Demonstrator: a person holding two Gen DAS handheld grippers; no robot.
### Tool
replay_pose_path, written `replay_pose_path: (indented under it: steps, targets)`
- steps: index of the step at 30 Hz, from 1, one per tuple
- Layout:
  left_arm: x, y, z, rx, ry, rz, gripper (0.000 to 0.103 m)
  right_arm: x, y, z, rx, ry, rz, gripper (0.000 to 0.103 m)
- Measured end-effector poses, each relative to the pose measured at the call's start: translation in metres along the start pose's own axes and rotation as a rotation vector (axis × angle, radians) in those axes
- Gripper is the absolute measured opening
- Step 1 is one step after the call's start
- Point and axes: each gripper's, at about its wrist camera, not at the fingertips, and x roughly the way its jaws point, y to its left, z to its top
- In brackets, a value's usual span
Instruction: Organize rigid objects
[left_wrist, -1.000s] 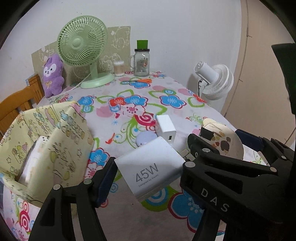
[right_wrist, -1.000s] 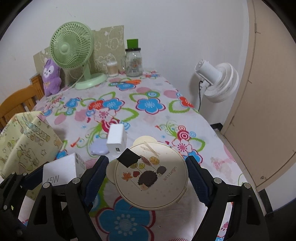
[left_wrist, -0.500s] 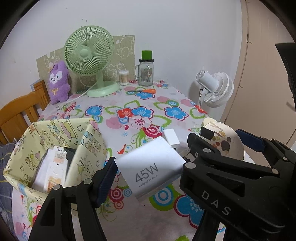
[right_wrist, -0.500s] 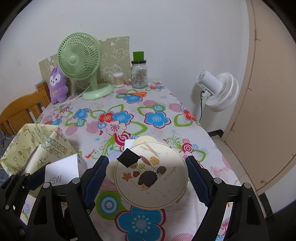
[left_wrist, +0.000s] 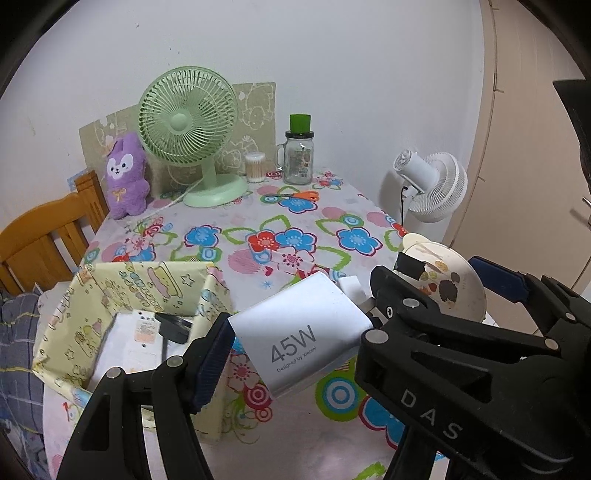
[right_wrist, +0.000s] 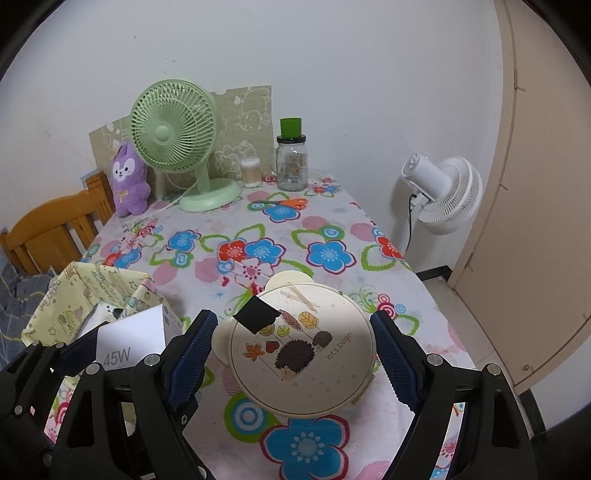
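Note:
My left gripper (left_wrist: 293, 328) is shut on a white box marked 45W (left_wrist: 306, 343), held tilted in the air above the flowered tablecloth (left_wrist: 295, 206). My right gripper (right_wrist: 291, 356) is shut on a round cream container with a hedgehog print (right_wrist: 299, 354), also held off the table. The two grippers are side by side, so the container (left_wrist: 443, 284) also shows in the left wrist view and the 45W box (right_wrist: 129, 339) in the right wrist view. A yellow patterned storage box (left_wrist: 147, 284) stands open at the left with white items inside. A small white charger (left_wrist: 351, 286) lies behind the held box, mostly hidden.
At the back stand a green desk fan (left_wrist: 188, 122), a purple plush toy (left_wrist: 123, 177), a cotton swab tub (left_wrist: 255, 166) and a glass jar with a green lid (left_wrist: 297, 155). Orange scissors (left_wrist: 295, 195) lie near them. A wooden chair (left_wrist: 40, 236) is at the left; a white floor fan (left_wrist: 432, 188) is at the right.
Both grippers have risen with their objects still held. The table has dropped lower in view and the inside of the yellow box has come into sight.

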Motion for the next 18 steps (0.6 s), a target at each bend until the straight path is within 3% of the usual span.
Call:
replay_pose_path:
  steps: [18]
  targets:
    - [-0.010, 0.031, 0.007, 0.007, -0.004, 0.022, 0.073, -0.008, 0.035, 0.012, -0.017, -0.014, 0.023, 0.085]
